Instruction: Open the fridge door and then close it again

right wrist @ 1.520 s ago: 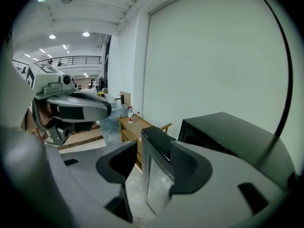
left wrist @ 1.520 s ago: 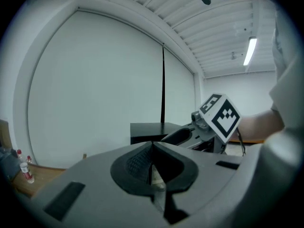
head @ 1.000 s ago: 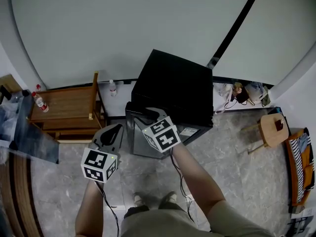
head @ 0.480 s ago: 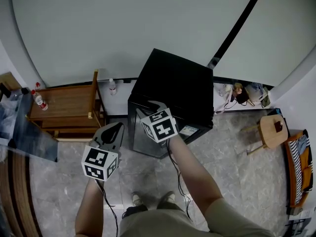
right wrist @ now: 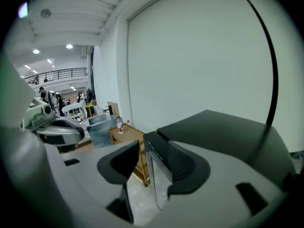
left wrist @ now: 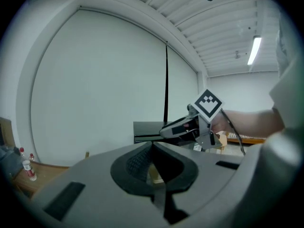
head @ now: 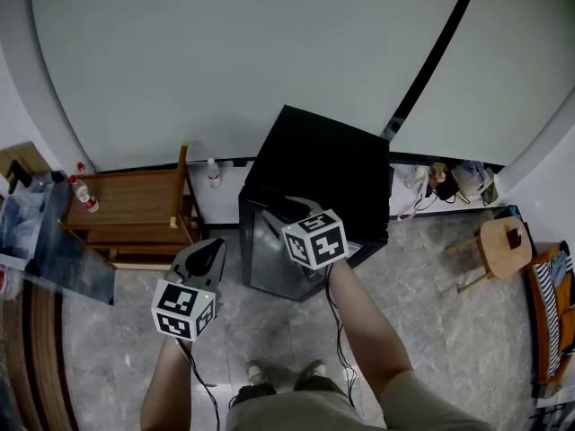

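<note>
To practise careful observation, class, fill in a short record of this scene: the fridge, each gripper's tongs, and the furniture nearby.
fridge: black, against the wall
right tongs: apart, just been opening; top corner of the fridge door between them
left tongs: shut, empty, off to the fridge's left
furniture: wooden table on the left, stool on the right

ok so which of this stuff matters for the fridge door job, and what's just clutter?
In play: fridge; its door; right gripper, jaws just opened wider, door's top edge between them.

Lying about: wooden table; bottle on it; bottle by the wall; stool; clutter along the wall; left gripper, shut, idle.
</note>
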`<state>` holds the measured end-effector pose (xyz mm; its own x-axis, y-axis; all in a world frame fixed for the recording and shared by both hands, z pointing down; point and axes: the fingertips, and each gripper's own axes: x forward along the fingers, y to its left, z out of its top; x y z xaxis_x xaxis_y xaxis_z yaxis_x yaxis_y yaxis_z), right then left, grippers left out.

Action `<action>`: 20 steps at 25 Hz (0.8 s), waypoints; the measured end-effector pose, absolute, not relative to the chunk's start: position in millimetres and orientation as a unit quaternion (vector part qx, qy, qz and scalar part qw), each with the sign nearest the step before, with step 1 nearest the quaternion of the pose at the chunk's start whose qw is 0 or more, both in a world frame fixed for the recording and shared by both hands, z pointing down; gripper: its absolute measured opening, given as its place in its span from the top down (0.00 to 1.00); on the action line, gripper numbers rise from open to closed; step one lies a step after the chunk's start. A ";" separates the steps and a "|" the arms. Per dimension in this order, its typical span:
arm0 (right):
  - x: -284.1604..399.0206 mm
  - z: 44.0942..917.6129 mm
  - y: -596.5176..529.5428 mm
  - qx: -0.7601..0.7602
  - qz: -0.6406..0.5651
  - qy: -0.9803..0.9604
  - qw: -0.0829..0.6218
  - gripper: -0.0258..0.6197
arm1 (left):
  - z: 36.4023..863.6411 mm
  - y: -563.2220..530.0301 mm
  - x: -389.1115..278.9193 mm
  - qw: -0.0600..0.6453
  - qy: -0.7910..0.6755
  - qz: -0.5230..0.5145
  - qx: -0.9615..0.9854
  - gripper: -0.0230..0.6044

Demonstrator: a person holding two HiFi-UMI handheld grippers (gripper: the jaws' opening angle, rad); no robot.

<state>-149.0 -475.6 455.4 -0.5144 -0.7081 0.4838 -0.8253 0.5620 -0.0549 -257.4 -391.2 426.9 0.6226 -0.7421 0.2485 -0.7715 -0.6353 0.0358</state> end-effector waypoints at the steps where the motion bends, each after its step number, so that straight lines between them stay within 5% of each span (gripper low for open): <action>1: -145.2 446.5 -473.4 0.449 0.140 -0.860 0.196 0.69 | 422.1 -391.6 -259.5 0.064 -0.429 0.100 0.895 0.95; 20: -94.5 262.1 -361.0 0.447 0.007 -0.892 0.071 0.87 | 279.6 -333.7 -193.6 -0.105 -0.432 0.076 0.892 0.95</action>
